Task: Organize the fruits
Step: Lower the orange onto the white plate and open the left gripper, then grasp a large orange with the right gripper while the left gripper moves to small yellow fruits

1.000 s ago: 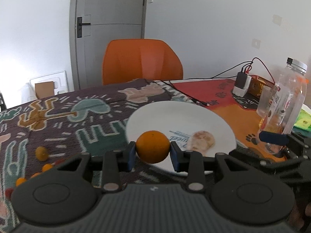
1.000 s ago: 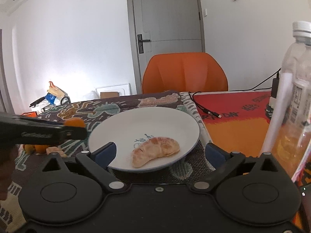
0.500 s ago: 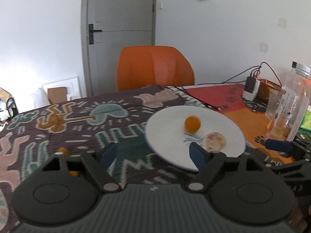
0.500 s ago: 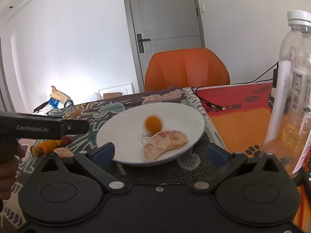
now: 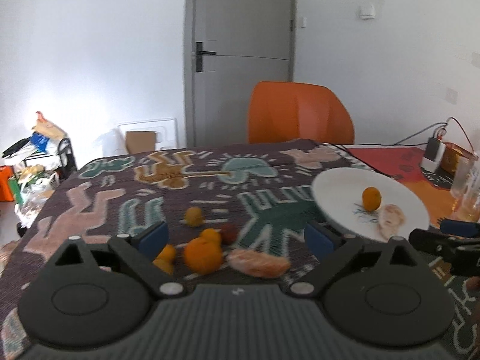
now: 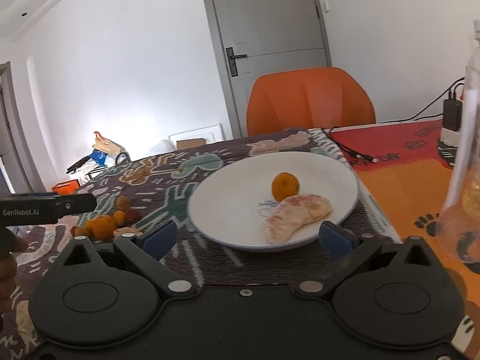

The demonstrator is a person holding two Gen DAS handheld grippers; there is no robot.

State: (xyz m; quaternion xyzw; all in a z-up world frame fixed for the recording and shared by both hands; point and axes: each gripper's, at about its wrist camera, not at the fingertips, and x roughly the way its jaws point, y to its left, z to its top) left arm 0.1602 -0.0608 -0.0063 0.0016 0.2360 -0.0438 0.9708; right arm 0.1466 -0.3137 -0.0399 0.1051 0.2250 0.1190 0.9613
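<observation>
From the left wrist, the left gripper (image 5: 235, 235), jaws now apart after dropping its small orange (image 5: 371, 199) on the plate (image 5: 336, 186), faced loose fruit (image 5: 203, 255) mid-desk; from the right wrist, the right gripper (image 6: 246, 238) hung open before the plate.

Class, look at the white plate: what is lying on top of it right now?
On the white plate sit a small orange and a peeled citrus segment touching it. A faint printed mark shows beside them; part of it is covered by the fruit.
</observation>
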